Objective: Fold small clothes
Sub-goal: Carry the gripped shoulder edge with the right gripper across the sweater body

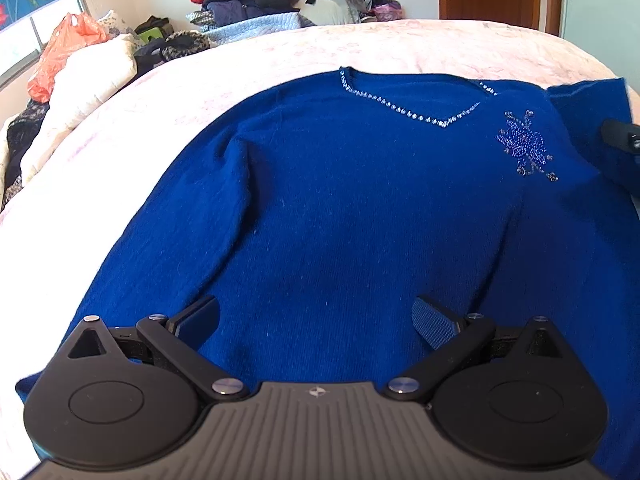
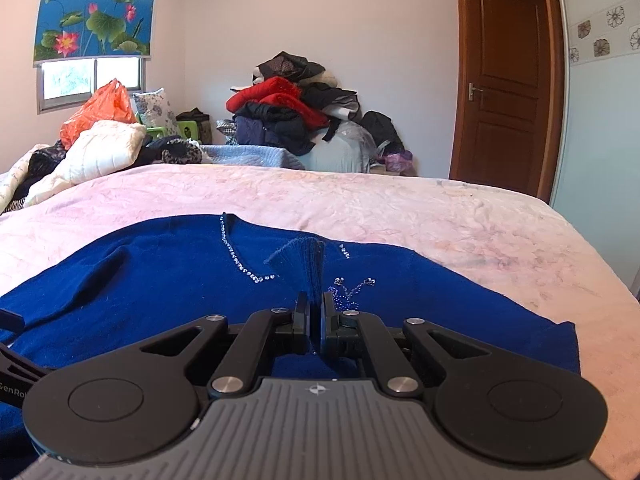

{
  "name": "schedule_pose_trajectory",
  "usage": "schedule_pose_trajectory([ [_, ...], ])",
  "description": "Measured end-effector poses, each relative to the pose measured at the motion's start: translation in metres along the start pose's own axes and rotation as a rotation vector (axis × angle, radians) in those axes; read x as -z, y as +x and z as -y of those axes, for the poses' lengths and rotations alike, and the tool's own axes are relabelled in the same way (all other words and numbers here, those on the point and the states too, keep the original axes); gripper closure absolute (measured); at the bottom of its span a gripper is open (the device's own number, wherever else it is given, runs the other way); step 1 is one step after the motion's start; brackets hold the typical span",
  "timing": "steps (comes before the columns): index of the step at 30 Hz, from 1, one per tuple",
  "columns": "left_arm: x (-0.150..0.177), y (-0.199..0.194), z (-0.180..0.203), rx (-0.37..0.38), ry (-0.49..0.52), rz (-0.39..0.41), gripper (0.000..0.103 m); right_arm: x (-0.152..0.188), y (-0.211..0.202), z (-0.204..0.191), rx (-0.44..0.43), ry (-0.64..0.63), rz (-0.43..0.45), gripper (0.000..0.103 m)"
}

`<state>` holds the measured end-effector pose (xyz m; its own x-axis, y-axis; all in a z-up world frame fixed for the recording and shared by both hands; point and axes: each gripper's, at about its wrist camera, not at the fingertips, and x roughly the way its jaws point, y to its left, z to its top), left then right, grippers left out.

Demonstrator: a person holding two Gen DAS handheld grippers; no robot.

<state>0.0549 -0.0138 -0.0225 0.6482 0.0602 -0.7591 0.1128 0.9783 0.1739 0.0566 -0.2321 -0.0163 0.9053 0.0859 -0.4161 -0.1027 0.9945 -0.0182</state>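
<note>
The right tool (image 2: 316,312) pinches a sweater (image 1: 340,200) cuff (image 2: 304,264); the left tool (image 1: 316,320) hangs wide above it on the bed (image 2: 400,208).

My left hand-held gripper (image 1: 316,322) is tilted steeply downward with its jaws spread wide, nothing between the two pads (image 1: 434,326), hovering low over the blue sweater (image 1: 340,200). My right hand-held gripper (image 2: 316,316) points forward at a shallower downward angle, jaws closed tight, pinching a cuff of that sweater that stands up above the fingertips. Its black body shows at the right edge of the left wrist view.
</note>
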Motion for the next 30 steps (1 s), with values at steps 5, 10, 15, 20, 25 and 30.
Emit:
schedule_pose_trajectory([
  [5,-0.01,0.003,-0.006,-0.004,-0.008,0.017,0.0,-0.009,0.014,-0.009,-0.012,-0.026,-0.008,0.097],
  [10,-0.016,0.009,-0.017,-0.003,-0.043,0.003,0.0,-0.026,0.026,-0.024,-0.026,-0.076,0.009,0.097],
  [15,-0.015,0.012,-0.026,-0.002,-0.06,-0.002,0.0,-0.041,0.042,-0.037,-0.037,-0.102,0.015,0.097],
  [20,-0.015,0.015,-0.032,0.013,-0.068,-0.021,0.0,-0.053,0.053,-0.049,-0.029,-0.14,0.031,0.097],
  [25,-0.015,0.016,-0.037,0.019,-0.073,-0.024,0.0,-0.067,0.064,-0.059,-0.025,-0.17,0.048,0.097],
  [30,-0.014,0.016,-0.045,0.043,-0.092,-0.034,0.0,-0.079,0.076,-0.077,-0.049,-0.205,0.057,0.097],
])
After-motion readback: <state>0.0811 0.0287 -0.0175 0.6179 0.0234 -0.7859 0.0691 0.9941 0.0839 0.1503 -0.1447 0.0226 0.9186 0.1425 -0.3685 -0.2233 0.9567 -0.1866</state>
